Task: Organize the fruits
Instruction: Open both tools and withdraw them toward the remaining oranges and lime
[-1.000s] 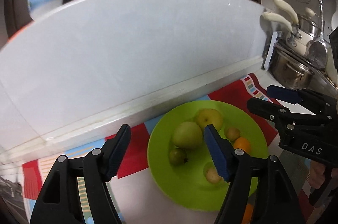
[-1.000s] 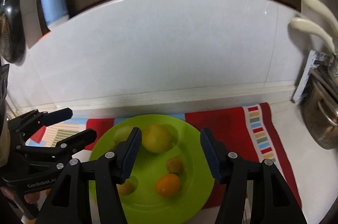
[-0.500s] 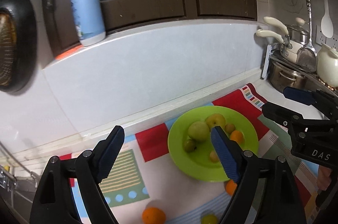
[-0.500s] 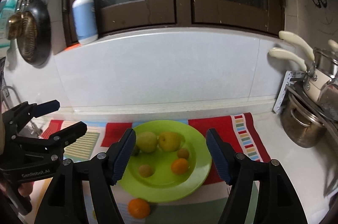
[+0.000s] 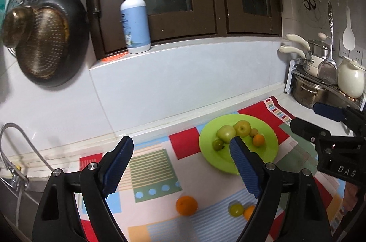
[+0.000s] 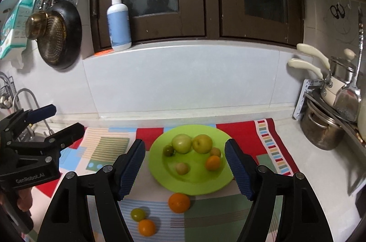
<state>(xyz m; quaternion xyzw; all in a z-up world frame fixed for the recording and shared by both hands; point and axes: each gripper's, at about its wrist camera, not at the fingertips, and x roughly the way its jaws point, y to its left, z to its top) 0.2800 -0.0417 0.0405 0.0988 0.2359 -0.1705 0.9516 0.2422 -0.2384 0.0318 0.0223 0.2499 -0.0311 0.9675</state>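
Note:
A lime green plate (image 6: 160,173) on a patchwork mat holds several fruits, among them a green apple (image 6: 181,143), a yellow apple (image 6: 202,143) and a small orange (image 6: 212,162). In front of the plate, three fruits lie loose on the mat: an orange (image 6: 179,202), a small green fruit (image 6: 138,214) and a small orange fruit (image 6: 146,227). My right gripper (image 6: 184,146) hovers above and short of the plate, jaws opening, nothing between them. My left gripper (image 5: 180,146) hangs left of the plate (image 5: 212,159), jaws also opening and empty. The loose orange (image 5: 186,205) lies below it.
The colourful mat (image 6: 270,150) covers the counter up to a white tiled wall. Steel pots on a rack (image 6: 320,127) stand at the right. A faucet (image 5: 13,132) and sink are at the left. A soap bottle (image 6: 119,22) stands on the window ledge, and pans (image 6: 59,34) hang on the wall.
Both grippers have drawn back and up from the plate, and their jaws have widened. The loose fruits on the mat and the window ledge have come into view.

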